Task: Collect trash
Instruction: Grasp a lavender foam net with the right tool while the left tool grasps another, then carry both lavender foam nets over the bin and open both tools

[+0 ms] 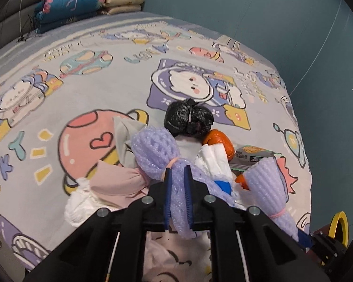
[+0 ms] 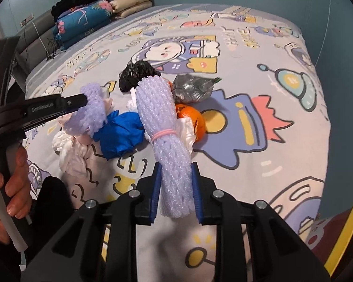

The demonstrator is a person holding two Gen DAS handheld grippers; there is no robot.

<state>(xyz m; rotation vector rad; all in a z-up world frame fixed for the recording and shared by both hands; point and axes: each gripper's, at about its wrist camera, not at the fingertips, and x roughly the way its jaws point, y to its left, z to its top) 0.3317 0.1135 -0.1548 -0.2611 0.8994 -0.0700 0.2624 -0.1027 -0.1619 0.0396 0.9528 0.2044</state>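
A trash pile lies on the cartoon-print bed [image 1: 106, 98]. My left gripper [image 1: 178, 171] is shut on a purple foam net roll [image 1: 153, 150] tied with a pink band; the same roll shows in the right wrist view [image 2: 94, 110]. My right gripper [image 2: 175, 166] is shut on a second purple foam net roll [image 2: 162, 117], seen in the left wrist view [image 1: 268, 183]. Around them lie a black bag ball [image 1: 188, 118], orange peel [image 1: 220, 142], a snack wrapper [image 1: 251, 156], white tissue [image 1: 214, 162], blue plastic [image 2: 120, 131] and a silver wrapper [image 2: 193, 89].
Folded quilts and pillows [image 2: 94, 16] are stacked at the bed's head by the grey headboard. A blue wall [image 1: 270, 11] runs behind. A yellow-rimmed object [image 2: 348, 230] sits off the bed's near right corner. White and pink cloth [image 1: 106, 188] lies left of the pile.
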